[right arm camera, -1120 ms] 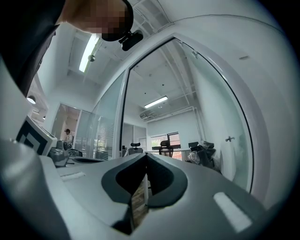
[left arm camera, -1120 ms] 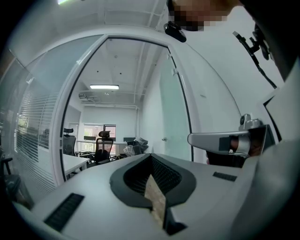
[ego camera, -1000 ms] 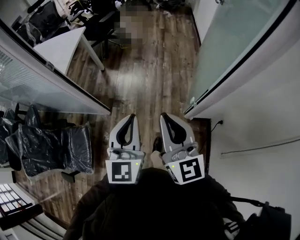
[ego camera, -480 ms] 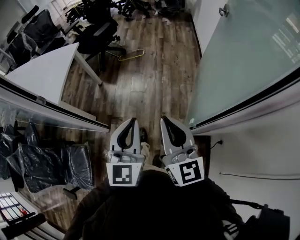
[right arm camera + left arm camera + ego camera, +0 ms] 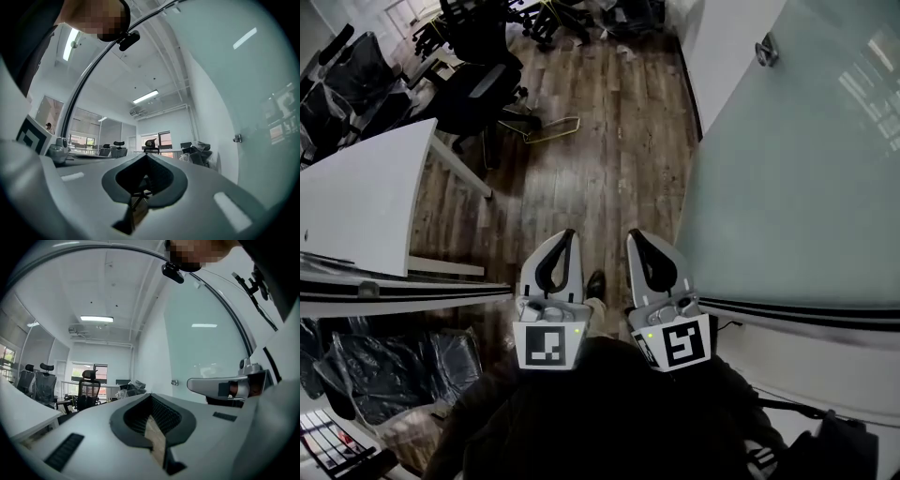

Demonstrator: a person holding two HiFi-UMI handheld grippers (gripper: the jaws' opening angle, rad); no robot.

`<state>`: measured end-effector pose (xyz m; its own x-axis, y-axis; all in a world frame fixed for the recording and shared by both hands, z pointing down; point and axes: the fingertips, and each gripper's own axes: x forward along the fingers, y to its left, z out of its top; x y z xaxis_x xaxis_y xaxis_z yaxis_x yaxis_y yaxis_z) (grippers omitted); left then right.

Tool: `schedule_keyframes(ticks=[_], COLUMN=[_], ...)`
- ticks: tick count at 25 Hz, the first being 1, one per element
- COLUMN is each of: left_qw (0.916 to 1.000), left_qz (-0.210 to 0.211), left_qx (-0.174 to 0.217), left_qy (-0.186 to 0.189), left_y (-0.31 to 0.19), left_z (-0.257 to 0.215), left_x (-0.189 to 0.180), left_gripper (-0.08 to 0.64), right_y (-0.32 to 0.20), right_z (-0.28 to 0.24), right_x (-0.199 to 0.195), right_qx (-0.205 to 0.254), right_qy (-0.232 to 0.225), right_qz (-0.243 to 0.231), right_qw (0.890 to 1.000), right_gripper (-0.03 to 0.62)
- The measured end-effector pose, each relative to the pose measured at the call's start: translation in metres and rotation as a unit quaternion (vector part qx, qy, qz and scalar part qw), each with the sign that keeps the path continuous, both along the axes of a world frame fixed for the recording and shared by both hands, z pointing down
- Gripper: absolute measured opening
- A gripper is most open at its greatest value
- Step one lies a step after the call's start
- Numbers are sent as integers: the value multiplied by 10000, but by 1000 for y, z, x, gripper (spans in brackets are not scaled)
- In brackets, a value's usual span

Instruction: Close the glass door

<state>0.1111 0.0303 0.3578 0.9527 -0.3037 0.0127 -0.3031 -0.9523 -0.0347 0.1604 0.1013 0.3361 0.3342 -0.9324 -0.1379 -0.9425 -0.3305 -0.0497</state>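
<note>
The frosted glass door (image 5: 787,169) fills the right side of the head view, with a small metal handle (image 5: 766,49) near its far edge. My left gripper (image 5: 568,233) and right gripper (image 5: 636,233) are held side by side at chest height, left of the door and not touching it. Both are shut with nothing between the jaws. In the left gripper view the shut left gripper (image 5: 151,395) points into the room, with the door (image 5: 206,343) and its handle (image 5: 174,382) to the right. The right gripper view shows the shut right gripper (image 5: 146,155), the door (image 5: 255,93) and the handle (image 5: 237,138).
A wooden floor (image 5: 609,159) runs ahead. A white desk (image 5: 356,197) stands at the left, with a glass partition's top edge (image 5: 403,292) below it. Black office chairs (image 5: 478,84) stand at the back, and plastic-wrapped chairs (image 5: 384,375) at the lower left. A yellow frame (image 5: 548,127) lies on the floor.
The view has moved forward past the left partition, and the glass door on the right now looms larger. Both grippers stay shut and side by side.
</note>
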Motion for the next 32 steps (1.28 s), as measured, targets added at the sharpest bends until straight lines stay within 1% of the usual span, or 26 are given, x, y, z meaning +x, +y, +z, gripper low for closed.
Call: schedule_keyframes(ticks=[2,4,8,14,16,21,23,26,29,32], left_qw=[9999,9999,9995,9988,9983,9969,9961,9950,9943,9930], left_qz=[89,155,294,463,543,771,875,993,1057,1176], left_qx=[-12,-64,-74,-178,-201,-163,-138,-69,-91,-58], left_qy=[-68,-36,-46,49,9,-2,-10,-51,-77,-96], left_y=[-31,-59,-99,-132,-140,-158,-163,-170,-178,-172], left_z=[2,0,-3,-4,0,4,7,11,9,9], left_x=[28,55,102,161,183,252,286,348,423,502], left_gripper=[-3,-3,-3,-3,-3,-3,-3,-3,-3,-3], right_y=[-31,-58,-94,-119,-125,-140,-145,-150,-158,-155], right_z=[1,1,-5,-9,-5,2,5,11,14,18], right_x=[26,52,101,160,182,248,281,341,409,487], right_qx=[-12,-51,-87,-103,-123,-149,-123,-99,-121,-125], right_qy=[-42,-113,-91,-45,-40,-2,7,-38,-93,-180], right_qz=[65,139,309,619,739,1016,1109,1233,1290,1345], right_qw=[10000,9998,9994,9980,9972,9947,9938,9923,9915,9907], right_gripper=[2,2,2,2,2,2,2,2,2,2])
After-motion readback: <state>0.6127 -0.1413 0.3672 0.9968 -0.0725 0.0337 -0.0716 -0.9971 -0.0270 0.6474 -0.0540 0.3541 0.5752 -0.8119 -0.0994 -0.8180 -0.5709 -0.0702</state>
